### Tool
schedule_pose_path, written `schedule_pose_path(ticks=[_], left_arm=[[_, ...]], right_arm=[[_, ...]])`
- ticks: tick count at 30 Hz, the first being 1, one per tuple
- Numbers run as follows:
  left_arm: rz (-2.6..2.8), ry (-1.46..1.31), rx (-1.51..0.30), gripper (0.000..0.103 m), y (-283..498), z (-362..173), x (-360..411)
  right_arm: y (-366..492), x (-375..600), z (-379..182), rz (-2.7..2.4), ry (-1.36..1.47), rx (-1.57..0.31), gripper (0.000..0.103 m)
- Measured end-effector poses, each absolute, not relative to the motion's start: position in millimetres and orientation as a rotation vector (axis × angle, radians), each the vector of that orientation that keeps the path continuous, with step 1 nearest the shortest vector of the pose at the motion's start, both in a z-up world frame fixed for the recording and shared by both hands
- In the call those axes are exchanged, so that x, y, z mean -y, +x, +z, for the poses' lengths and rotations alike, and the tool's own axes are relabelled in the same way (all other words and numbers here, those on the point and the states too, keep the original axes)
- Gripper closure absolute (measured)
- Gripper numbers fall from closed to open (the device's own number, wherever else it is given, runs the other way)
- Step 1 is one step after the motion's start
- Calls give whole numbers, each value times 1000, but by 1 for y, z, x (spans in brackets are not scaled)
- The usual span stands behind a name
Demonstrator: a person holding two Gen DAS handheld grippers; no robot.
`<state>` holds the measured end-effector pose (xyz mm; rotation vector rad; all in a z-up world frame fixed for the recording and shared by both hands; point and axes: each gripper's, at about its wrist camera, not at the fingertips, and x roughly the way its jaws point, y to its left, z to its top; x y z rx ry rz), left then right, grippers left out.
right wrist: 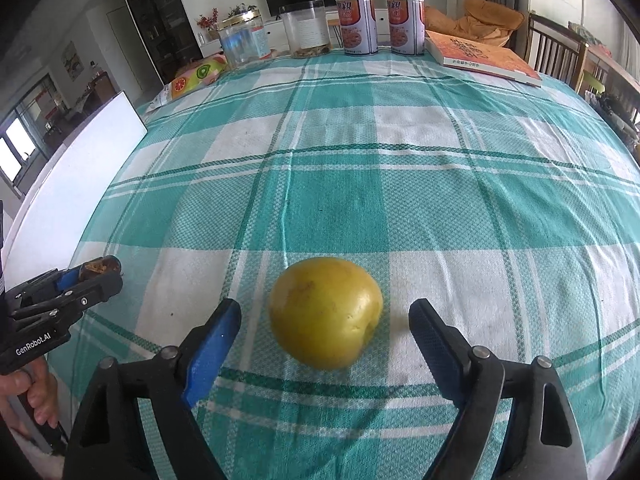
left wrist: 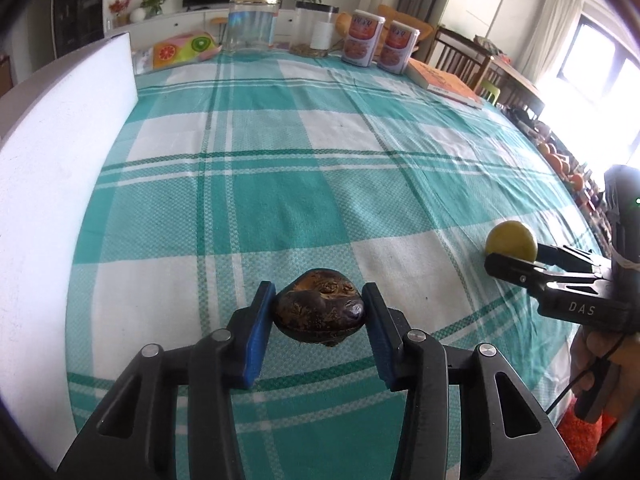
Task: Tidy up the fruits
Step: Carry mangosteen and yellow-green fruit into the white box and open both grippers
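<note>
A dark brown, rough-skinned fruit (left wrist: 320, 312) sits between the blue pads of my left gripper (left wrist: 318, 300). Both pads press on its sides, so the gripper is shut on it, just over the teal checked tablecloth (left wrist: 280, 160). The right wrist view shows the same grip from the side, with the brown fruit (right wrist: 100, 266) at the tips of the left gripper (right wrist: 102, 276). A yellow round fruit (right wrist: 326, 312) lies on the cloth between the fingers of my right gripper (right wrist: 325, 308). There is a gap on each side of it, so that gripper is open.
A white foam board (left wrist: 60, 160) stands along the table's left edge. At the far end are two clear jars (left wrist: 252, 24), two orange cans (left wrist: 362, 40), a fruit-print pouch (left wrist: 180, 50) and an orange book (left wrist: 448, 82). A person's hand (right wrist: 36, 392) holds the left gripper's handle.
</note>
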<state>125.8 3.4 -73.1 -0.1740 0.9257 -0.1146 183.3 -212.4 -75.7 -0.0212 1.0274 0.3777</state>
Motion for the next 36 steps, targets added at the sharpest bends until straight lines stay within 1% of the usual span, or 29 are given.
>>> schedule_pose_path(ticks=[1,2,5,8,12,15,17,19,21,25,28,32,33,35,36], left_arm=[[-117,-180,-926,57,125,-72,-2],[-121,-182,-925,57,123,-70,-2],[-132,-205,-929,57,115,-59,-5],[-210,-316,-921,57,92,-33,-19],[-310,-424,-862,57,44,18,-49],[-283,-483,-791,57,15,51,-96],[-182,-491,-762,57,6,61,-136],[-42,-473,-759,57,7,60,-179],[86,-440,-797,57,21,50,-221],[272,-380,-898,57,50,19,-284],[296,-349,-957,57,67,-1,-298],[274,-314,-1032,56,93,-27,-294],[267,-306,-1046,55,96,-30,-292],[275,-282,-1052,45,92,-30,-294],[296,-273,-1037,34,89,-28,-293]], right_arm=[[184,211,-75,373,-22,-1033,42],[185,211,-75,356,-21,-1032,51],[186,213,-72,350,29,-1037,51],[172,205,-55,393,49,-999,51],[145,163,-4,547,59,-937,51],[124,108,39,718,72,-901,51],[109,63,61,827,35,-882,51],[97,15,74,933,0,-880,51],[85,-30,78,1019,-41,-900,51],[53,-108,66,1146,-210,-954,51],[35,-144,48,1171,-297,-1006,51],[36,-176,32,1094,-342,-1004,51],[38,-181,31,1081,-341,-995,49],[44,-182,32,1073,-308,-998,35],[46,-178,35,1062,-282,-991,34]])
